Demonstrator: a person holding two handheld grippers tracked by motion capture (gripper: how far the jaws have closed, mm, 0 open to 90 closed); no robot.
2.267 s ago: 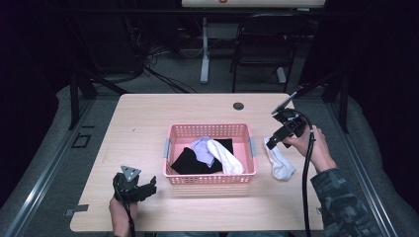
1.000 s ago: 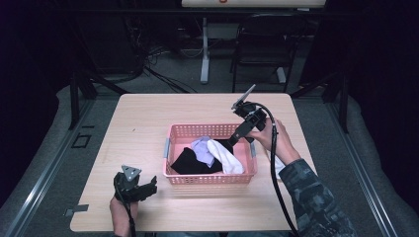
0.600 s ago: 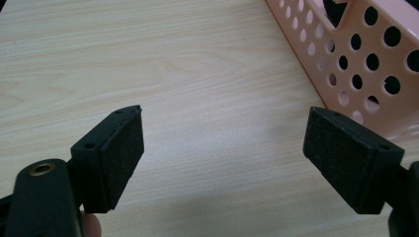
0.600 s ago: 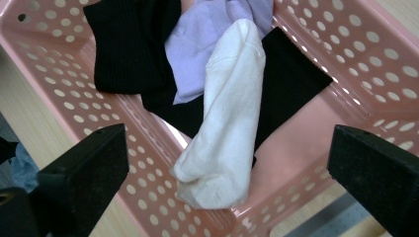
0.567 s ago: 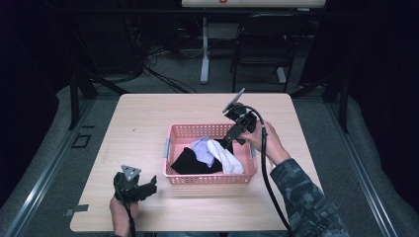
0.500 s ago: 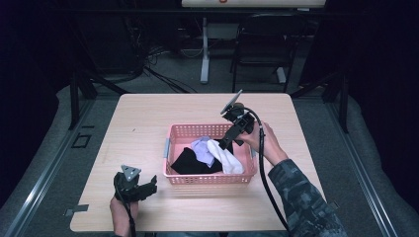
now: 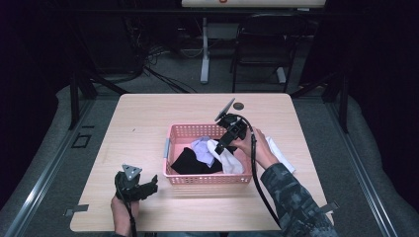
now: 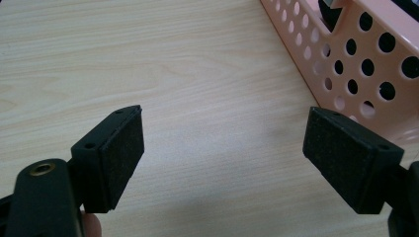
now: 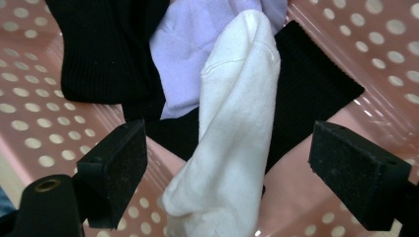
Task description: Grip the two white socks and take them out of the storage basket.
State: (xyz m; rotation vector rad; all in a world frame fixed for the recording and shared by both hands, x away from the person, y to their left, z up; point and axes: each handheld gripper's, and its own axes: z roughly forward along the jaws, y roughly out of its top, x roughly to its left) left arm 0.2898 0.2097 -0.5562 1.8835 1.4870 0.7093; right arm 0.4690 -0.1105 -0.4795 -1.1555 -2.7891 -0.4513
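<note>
The white cotton sock (image 9: 237, 133) lies in the pink perforated plastic basket (image 7: 174, 148), draped over a black ribbed sock (image 9: 99, 49) and a pale lilac sock (image 9: 183, 59). In the right gripper view its long axis runs from the top down toward the camera. The right gripper (image 7: 221, 147) hangs over it, its jaws spread wide to either side and just now narrowing, pads clear of the fabric. The left gripper (image 7: 148, 188) rests gaping and empty on the light wooden table (image 7: 143, 118), beside the basket.

Dark room around a pale wooden table (image 7: 148, 118)

Grey floor (image 7: 59, 128) surrounds the table; beyond its far edge stand a white desk leg (image 7: 204, 54) and a black chair (image 7: 259, 49), with cables (image 7: 158, 69) trailing across the floor in shadow.
</note>
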